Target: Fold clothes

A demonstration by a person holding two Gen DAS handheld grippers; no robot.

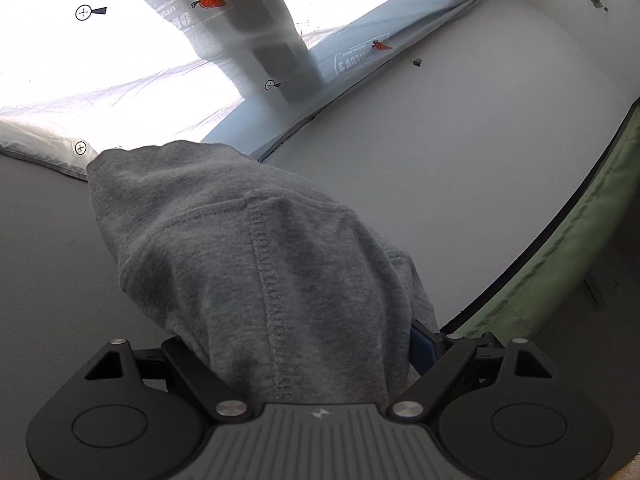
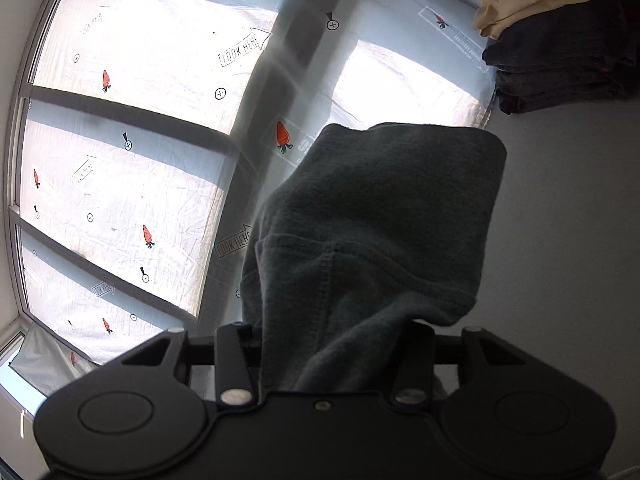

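Grey garment (image 1: pixel 256 264); sheet (image 2: pixel 132 152) prob. "LOOK HERE".

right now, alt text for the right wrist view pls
Dark grey knit garment bunched in the right gripper, draping over its jaws. Behind: a window covered with carrot-printed white sheeting; a stack of folded dark and cream clothes at upper right.

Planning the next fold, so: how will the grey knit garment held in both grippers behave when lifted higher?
The grey knit garment probably stays floppy: it drapes over the left gripper and the right gripper. Its thick stitched seam suggests sweatshirt weight, so it will likely sag rather than slip.
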